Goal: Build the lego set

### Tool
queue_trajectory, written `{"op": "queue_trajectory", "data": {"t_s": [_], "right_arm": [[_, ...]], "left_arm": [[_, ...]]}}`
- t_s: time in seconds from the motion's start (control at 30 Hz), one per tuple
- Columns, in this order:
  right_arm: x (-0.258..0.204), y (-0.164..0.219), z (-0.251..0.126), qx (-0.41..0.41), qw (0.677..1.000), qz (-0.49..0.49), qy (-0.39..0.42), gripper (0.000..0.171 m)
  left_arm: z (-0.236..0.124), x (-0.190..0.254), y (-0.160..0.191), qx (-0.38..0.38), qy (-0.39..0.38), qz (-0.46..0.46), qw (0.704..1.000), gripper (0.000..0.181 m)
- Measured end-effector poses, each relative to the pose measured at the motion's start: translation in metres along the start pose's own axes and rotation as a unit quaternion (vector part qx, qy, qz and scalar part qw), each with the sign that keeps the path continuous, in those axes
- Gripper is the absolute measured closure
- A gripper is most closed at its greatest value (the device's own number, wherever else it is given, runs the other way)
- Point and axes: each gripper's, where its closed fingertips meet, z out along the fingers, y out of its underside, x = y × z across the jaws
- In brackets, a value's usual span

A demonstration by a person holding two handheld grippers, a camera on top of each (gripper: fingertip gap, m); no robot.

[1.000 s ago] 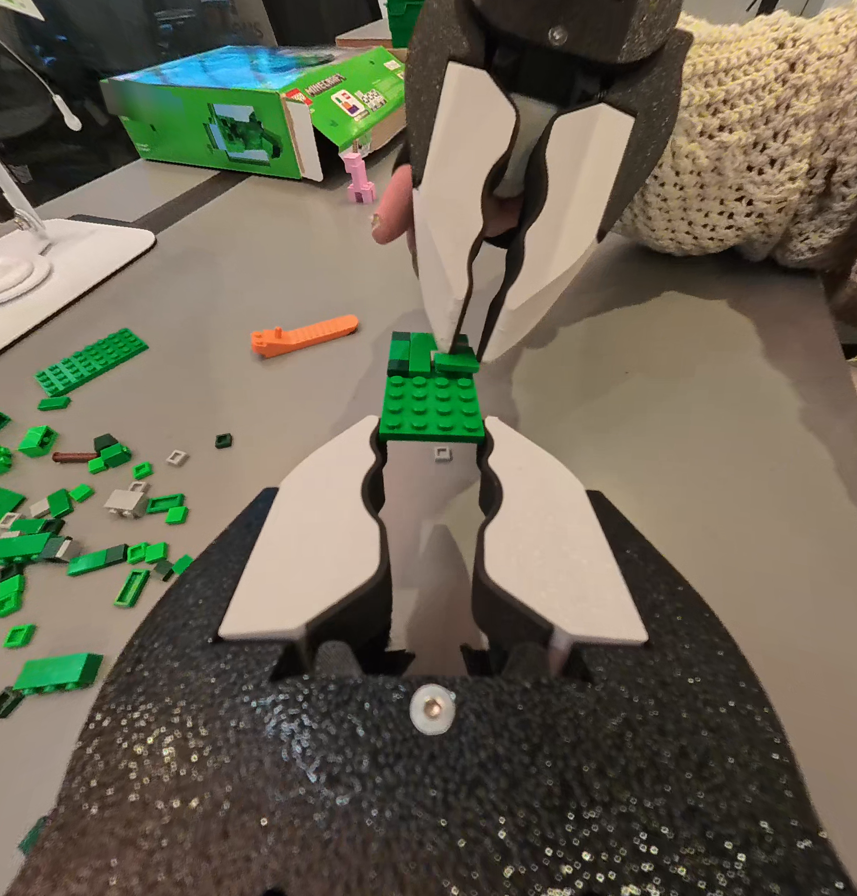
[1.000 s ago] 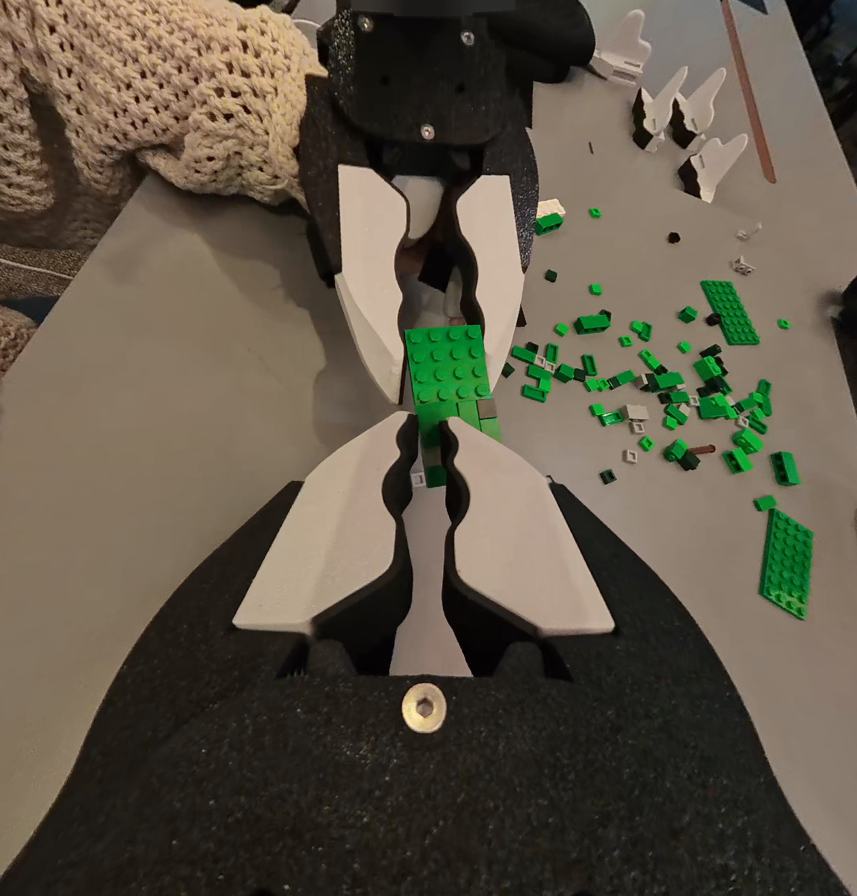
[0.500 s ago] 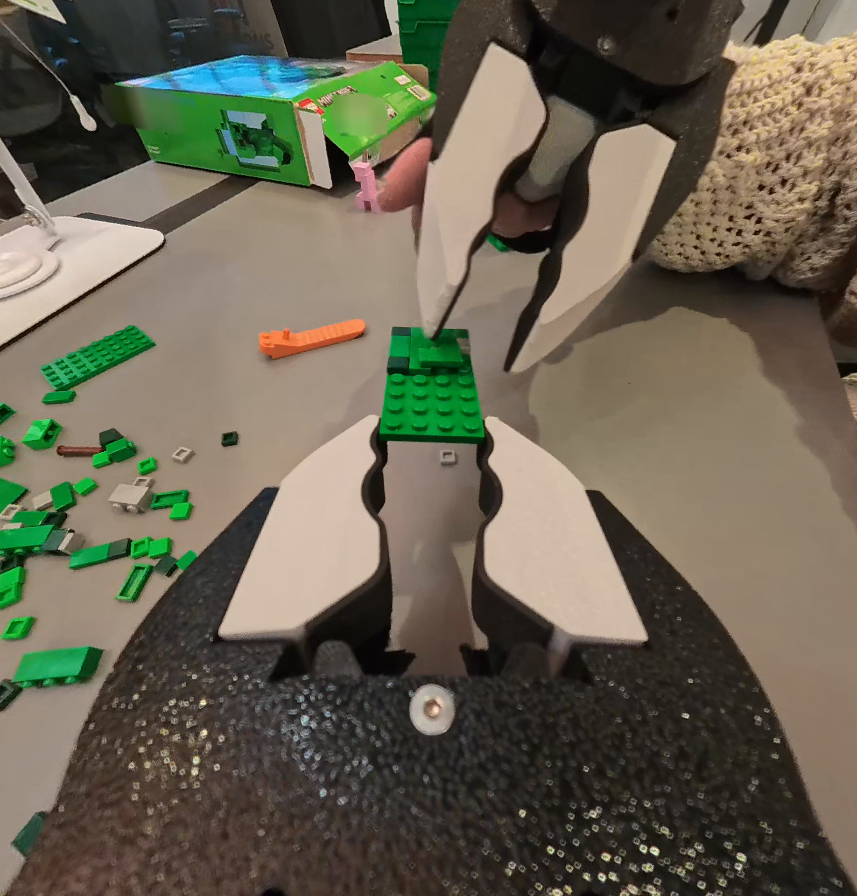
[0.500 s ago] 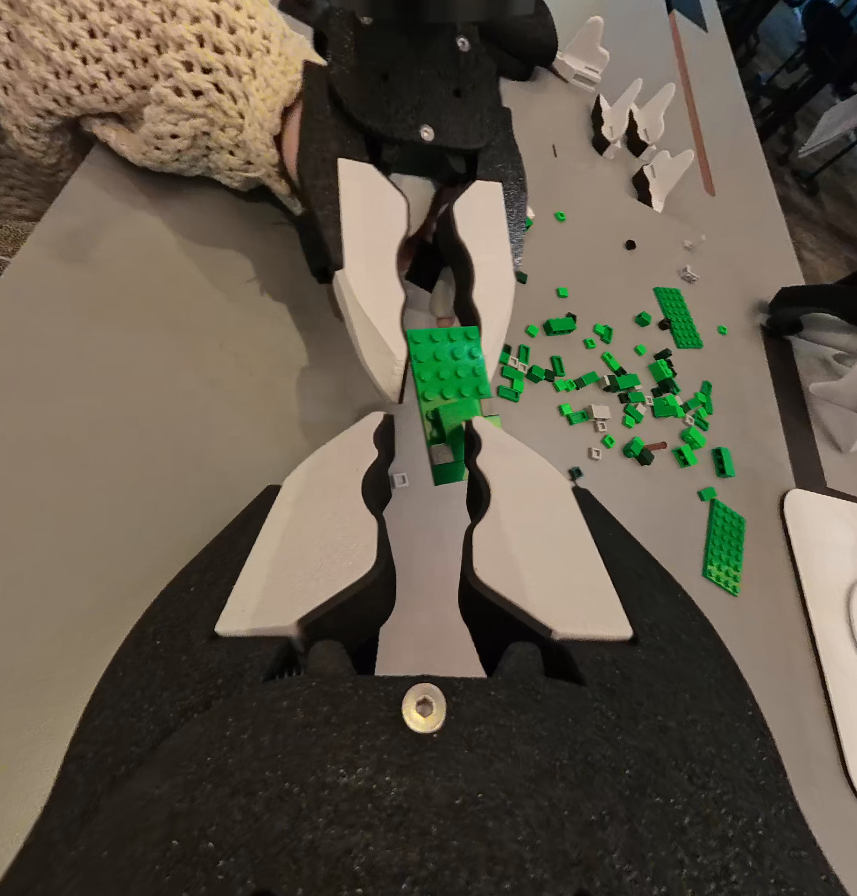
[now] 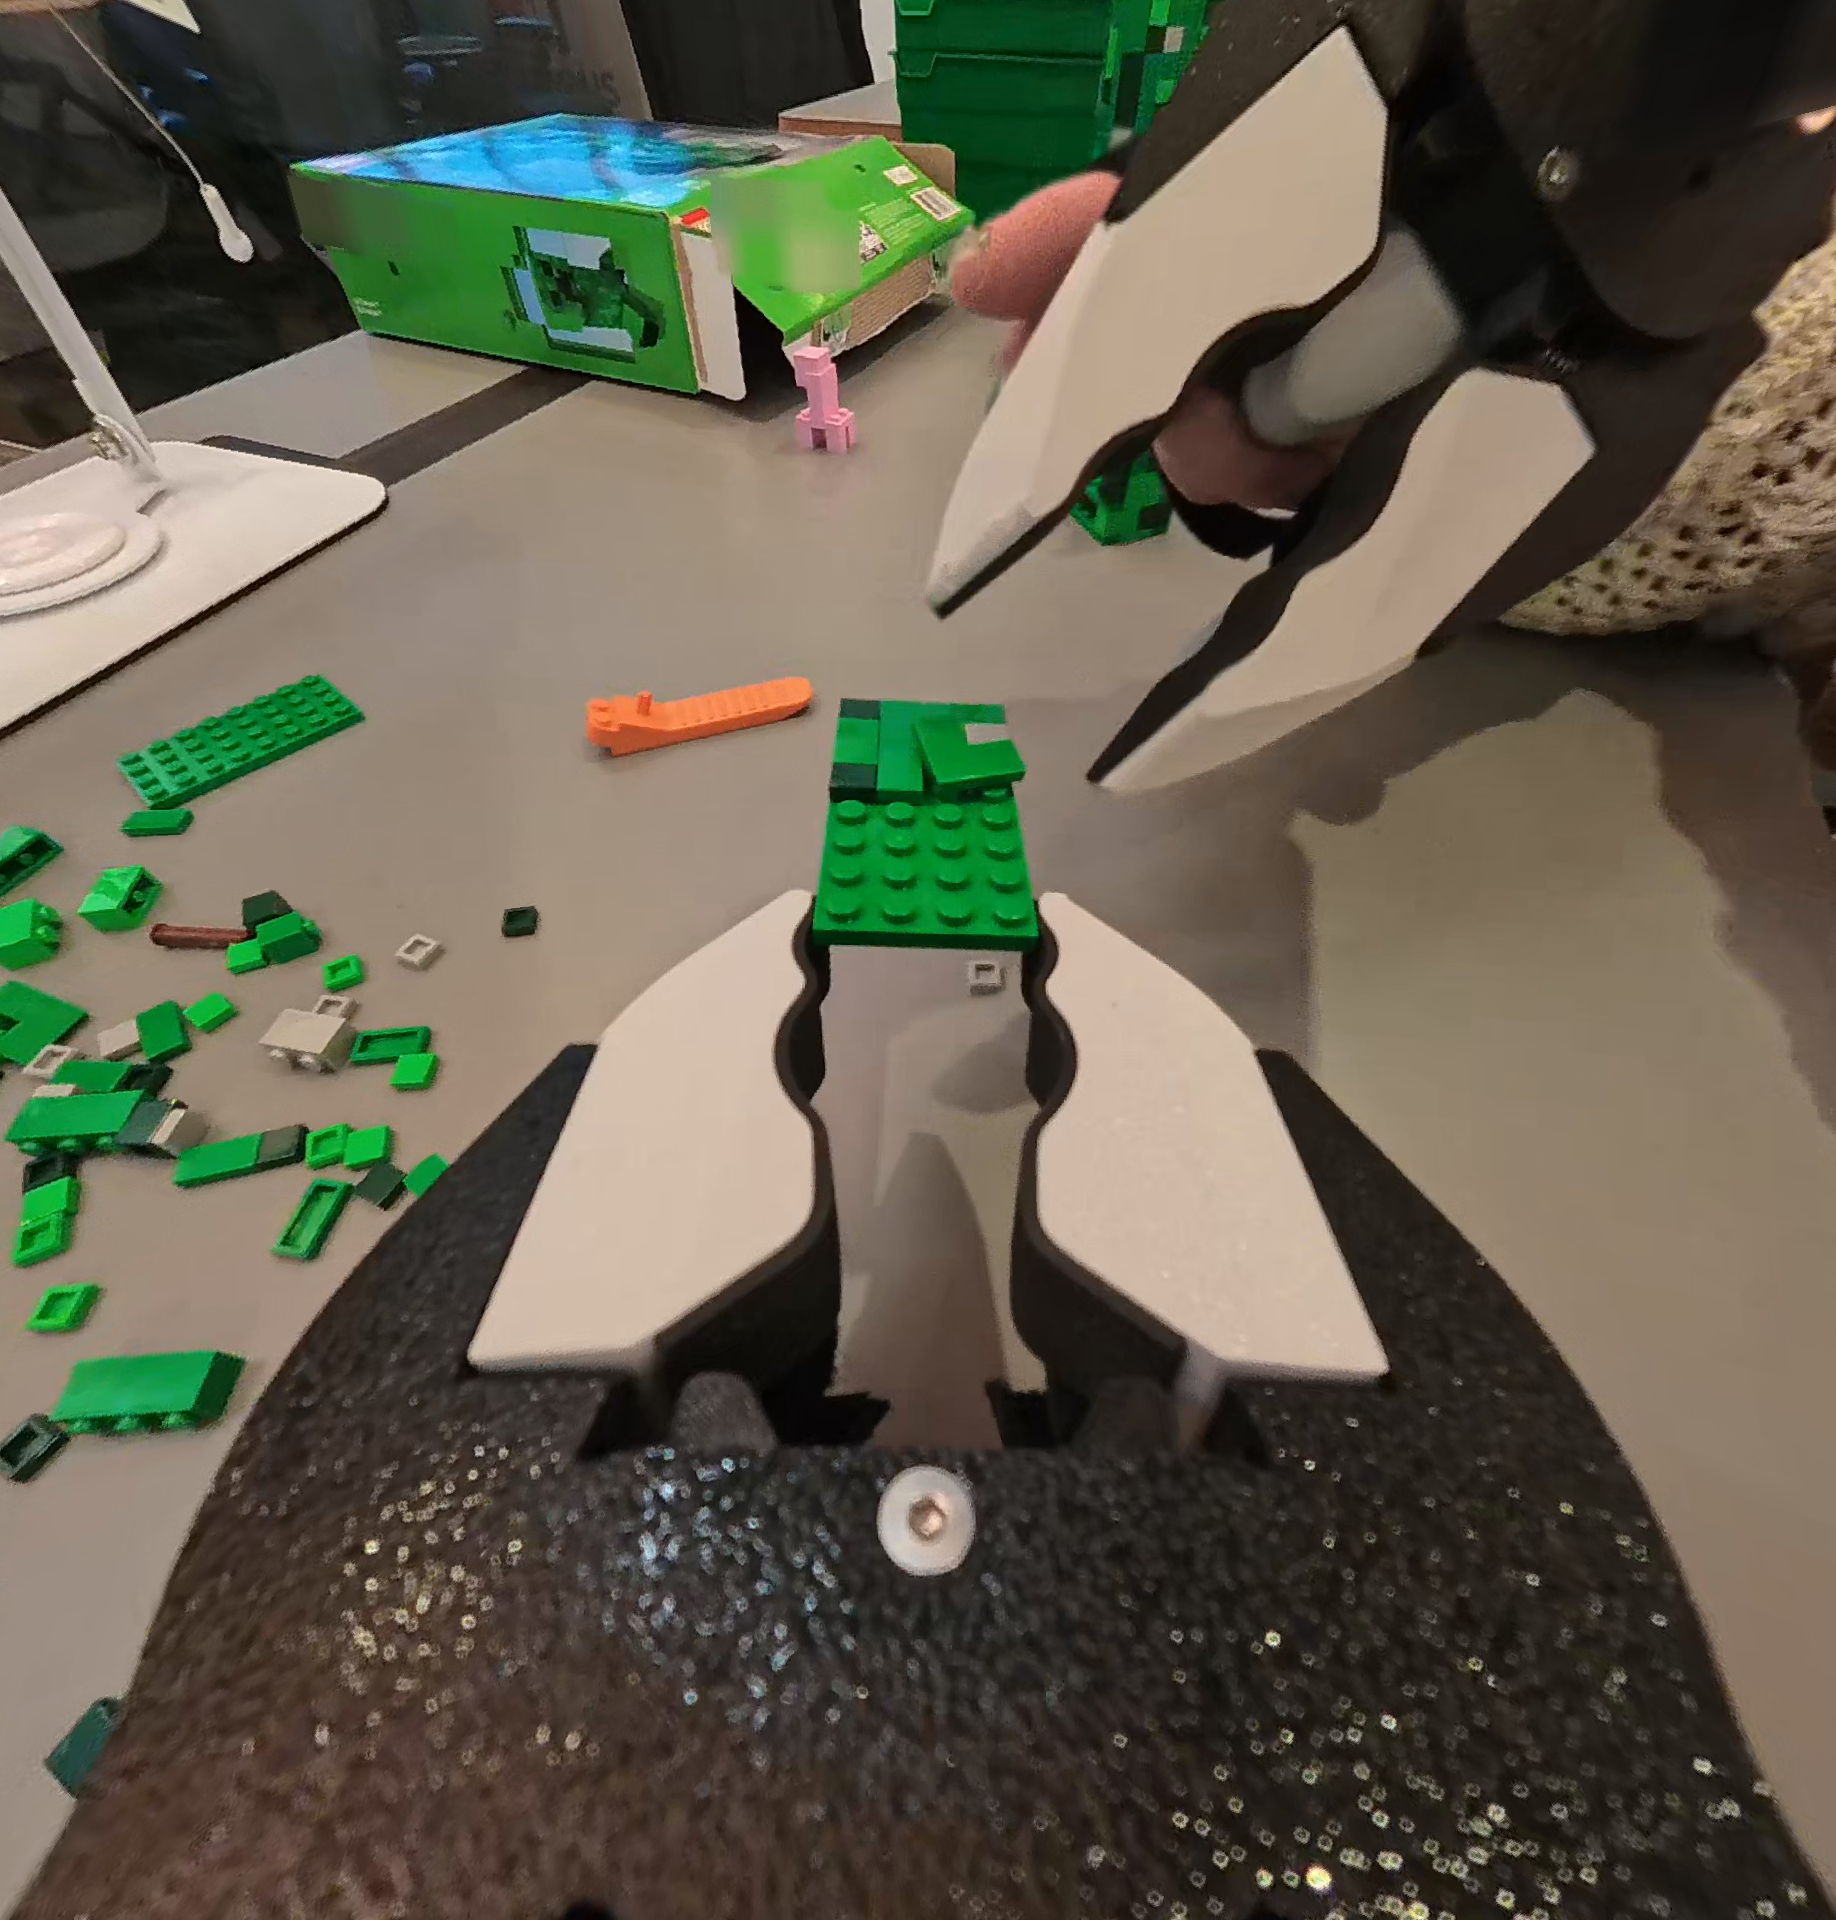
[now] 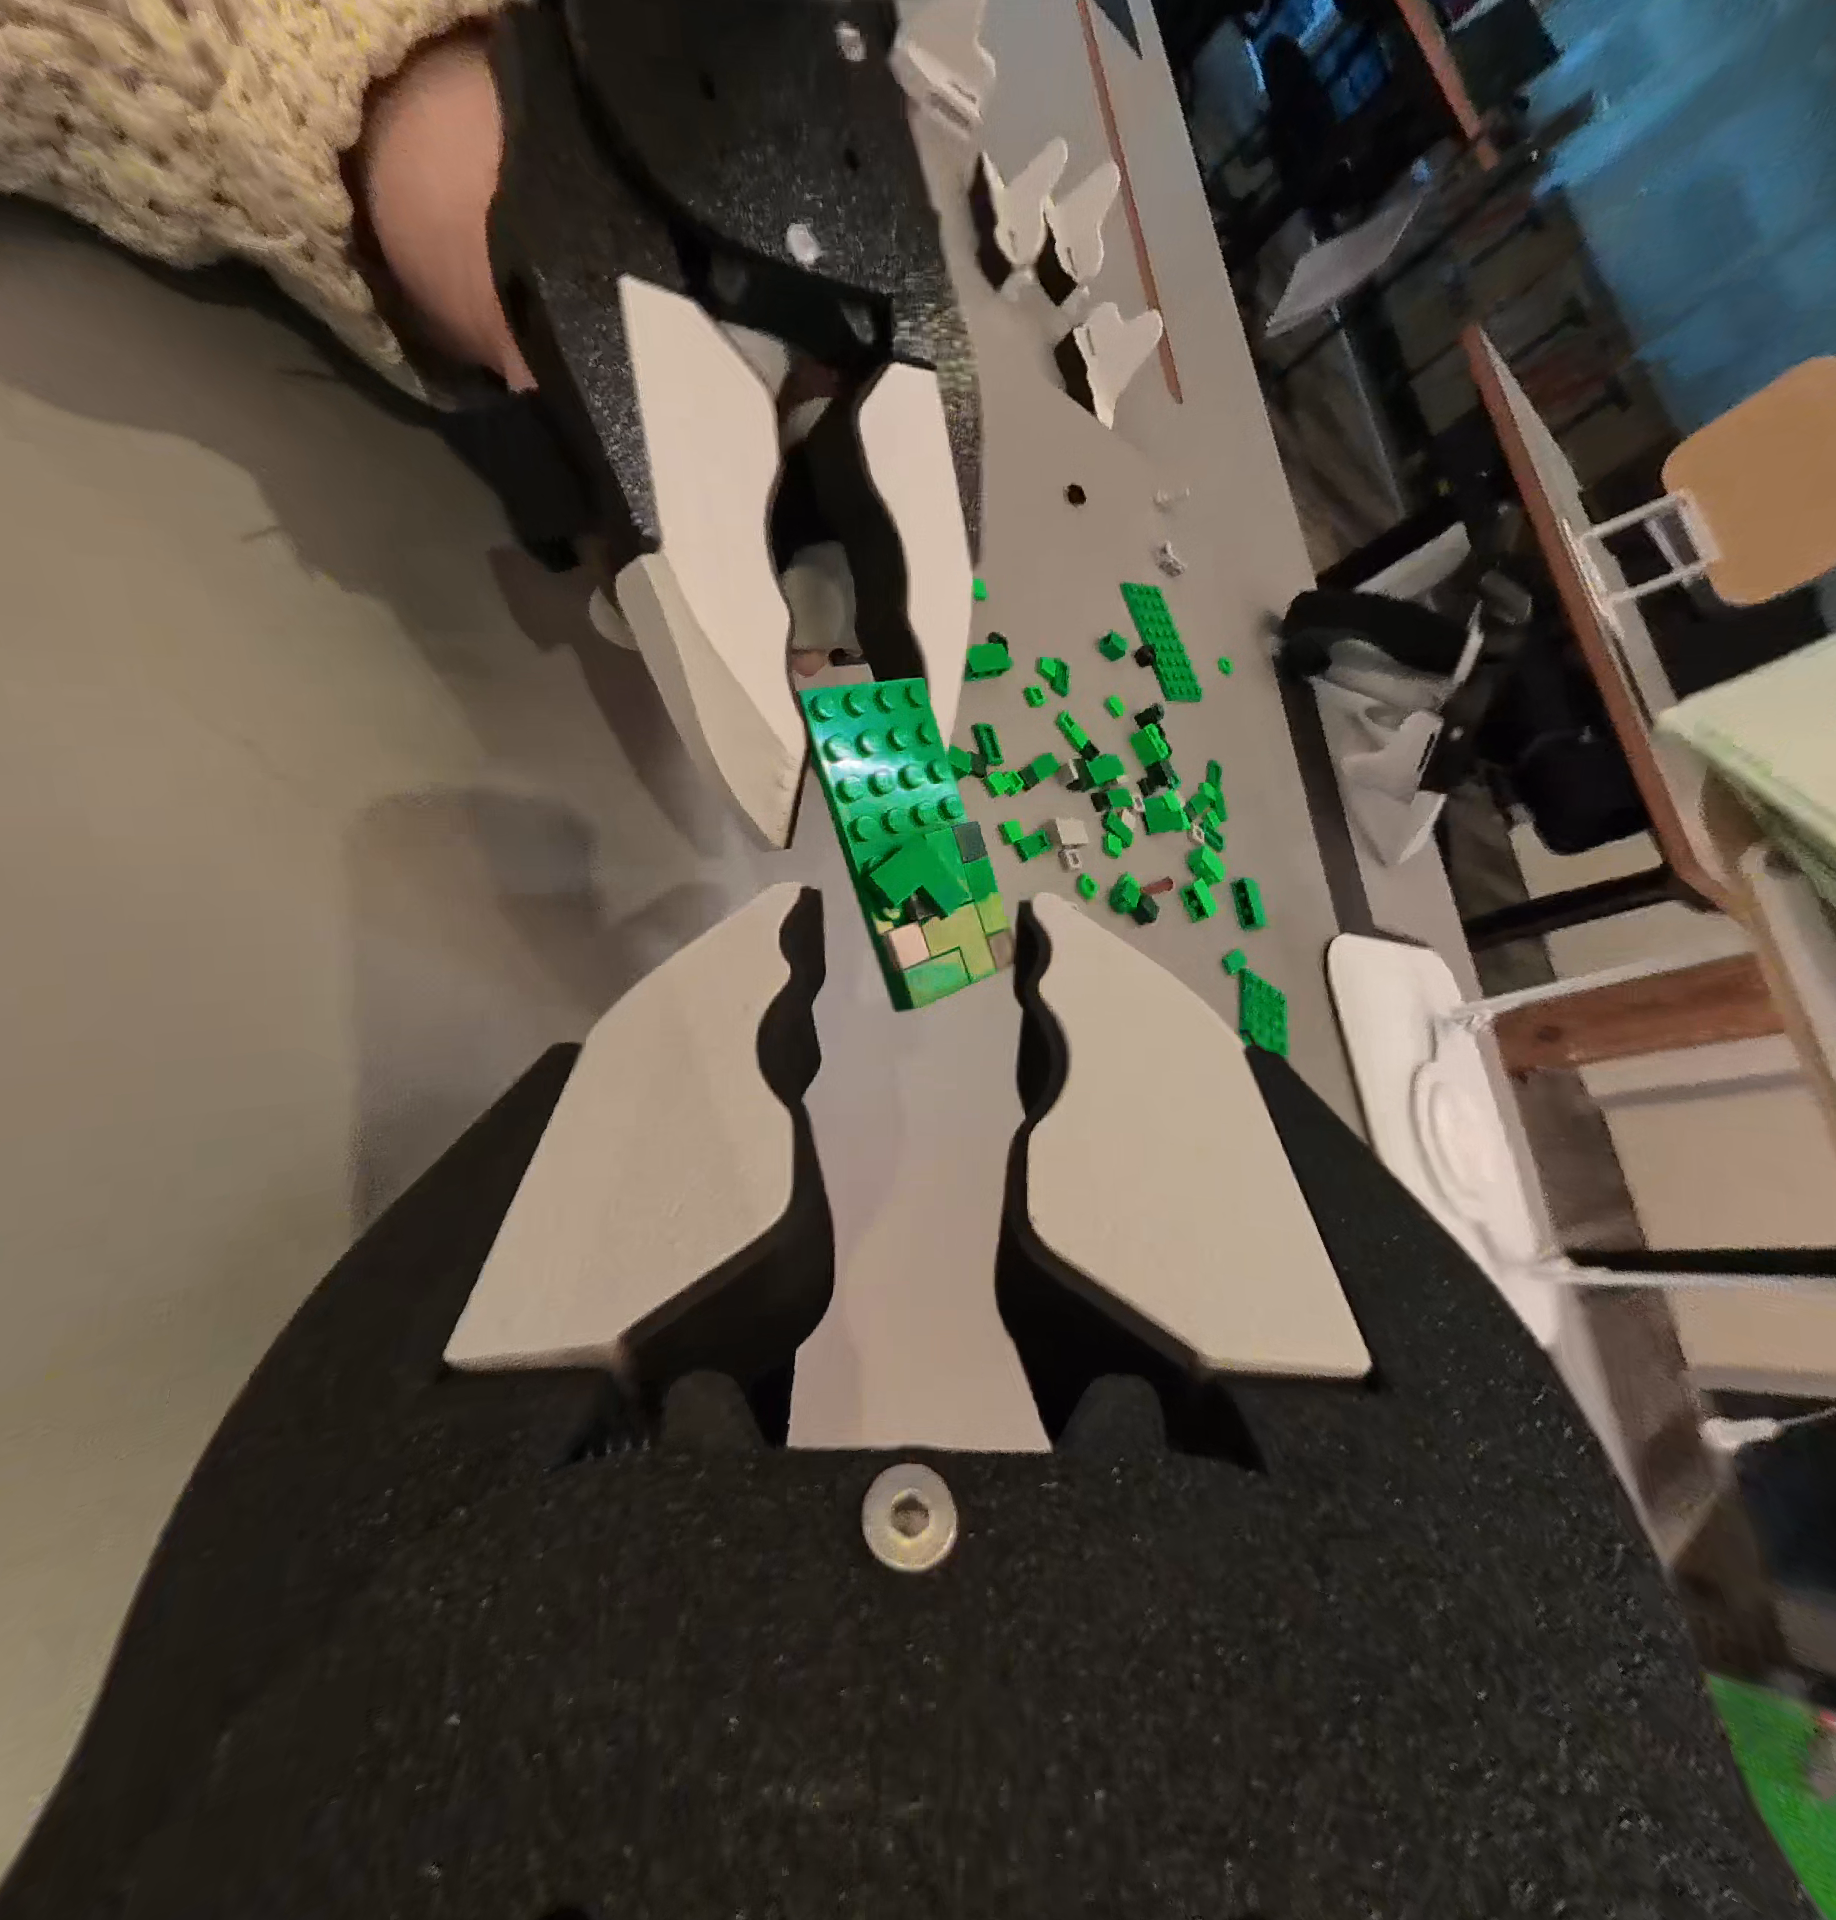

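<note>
My left gripper (image 5: 924, 920) is shut on the near end of a green studded plate (image 5: 924, 862) that rests on the grey table. Flat tiles in dark green, green and grey cover the plate's far end. One green tile (image 5: 971, 748) sits on top of them, slightly askew. My right gripper (image 5: 1018, 691) is open and empty, raised above and to the right of the plate's far end. In the right wrist view, the right gripper (image 6: 919, 899) stands open just short of the tiled end of the plate (image 6: 878, 758). The left gripper's fingers (image 6: 706, 644) hold the other end.
Several loose green pieces (image 5: 166, 1039) lie at the left, with a long green plate (image 5: 239, 738). An orange brick separator (image 5: 696, 712) lies left of the build. A green box (image 5: 581, 249), a pink figure (image 5: 820, 400) and a white lamp base (image 5: 114, 540) stand farther back. A knitted sleeve (image 5: 1776, 468) is at the right. Both grippers' tips are close together, under 4 cm apart.
My right gripper has opened, left the green tile on the plate's tiled end, and lifted up and away to the right. The left gripper kept its hold on the plate.
</note>
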Motion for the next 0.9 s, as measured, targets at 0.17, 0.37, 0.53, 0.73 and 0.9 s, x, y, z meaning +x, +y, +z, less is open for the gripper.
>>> {"op": "queue_trajectory", "data": {"t_s": [0.17,0.37,0.53,0.73,0.9], "right_arm": [[0.009,-0.005,-0.005,0.016,0.973,0.221,-0.065,0.143],[-0.002,-0.003,0.007,-0.011,0.965,0.245,-0.089,0.144],[-0.005,0.001,0.01,-0.034,0.971,0.218,-0.092,0.149],[-0.012,-0.002,0.008,-0.031,0.983,0.126,-0.128,0.152],[-0.021,-0.006,0.001,-0.009,0.98,0.07,-0.189,0.152]], "left_arm": [[0.0,0.0,0.0,-0.001,-0.006,0.011,1.0,0.146],[0.002,0.003,0.0,-0.005,-0.006,0.027,1.0,0.146],[0.0,0.003,-0.003,0.004,0.001,0.02,1.0,0.146],[0.0,0.01,-0.002,0.004,0.025,0.016,1.0,0.146],[0.001,0.019,-0.003,0.01,0.052,0.024,0.998,0.146]]}}
